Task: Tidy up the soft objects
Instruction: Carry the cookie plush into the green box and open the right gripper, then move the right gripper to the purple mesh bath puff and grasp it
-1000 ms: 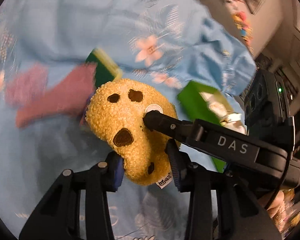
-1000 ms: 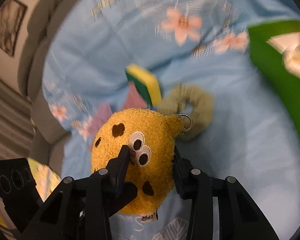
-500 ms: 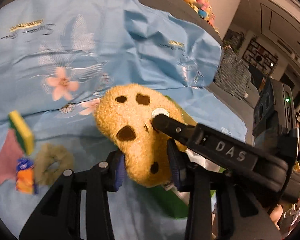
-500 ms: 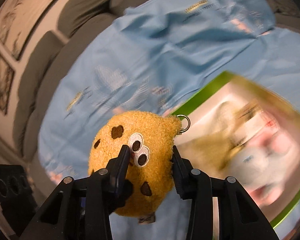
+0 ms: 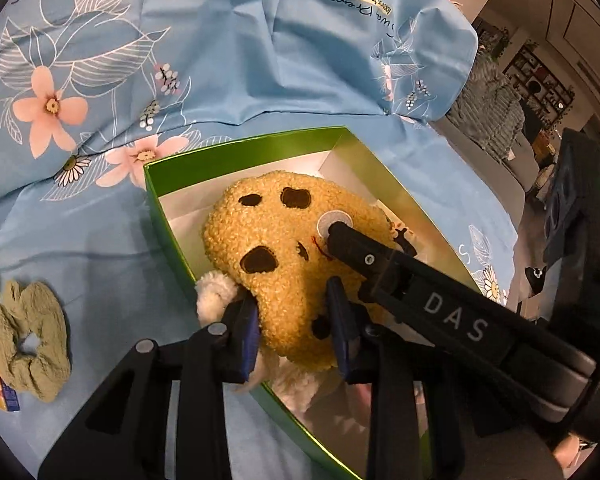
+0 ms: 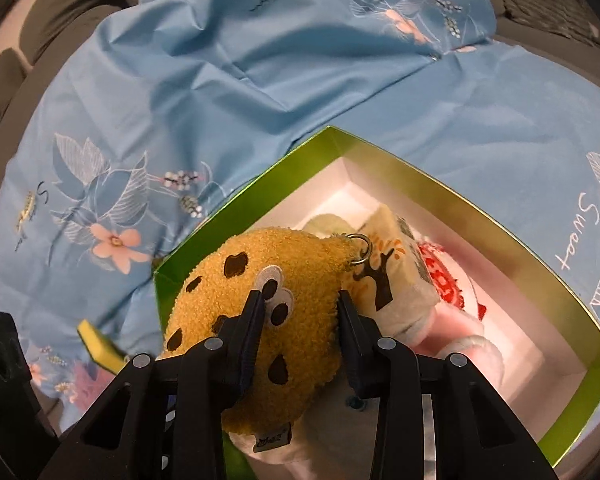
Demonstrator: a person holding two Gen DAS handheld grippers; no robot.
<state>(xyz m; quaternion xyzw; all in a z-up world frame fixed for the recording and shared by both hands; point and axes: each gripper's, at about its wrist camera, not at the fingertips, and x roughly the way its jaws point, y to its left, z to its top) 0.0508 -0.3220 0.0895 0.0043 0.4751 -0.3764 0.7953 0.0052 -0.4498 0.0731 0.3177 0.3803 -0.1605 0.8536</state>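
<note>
Left wrist view: my left gripper (image 5: 294,320), angled down, has just been closing and pinches the fuzzy yellow cookie plush (image 5: 284,248) over the green cardboard box (image 5: 168,224); a green scrunchie (image 5: 26,344) lies nearby. Right wrist view: my right gripper (image 6: 300,320) clamps the same plush above other soft toys.

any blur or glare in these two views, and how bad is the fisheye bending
Left wrist view: sharp, box edges bowed, dark corners, faint sheen on its inner wall. Right wrist view: slightly soft on the blue sheet, cookie plush crisp, box interior glowing pinkish-bright.
</note>
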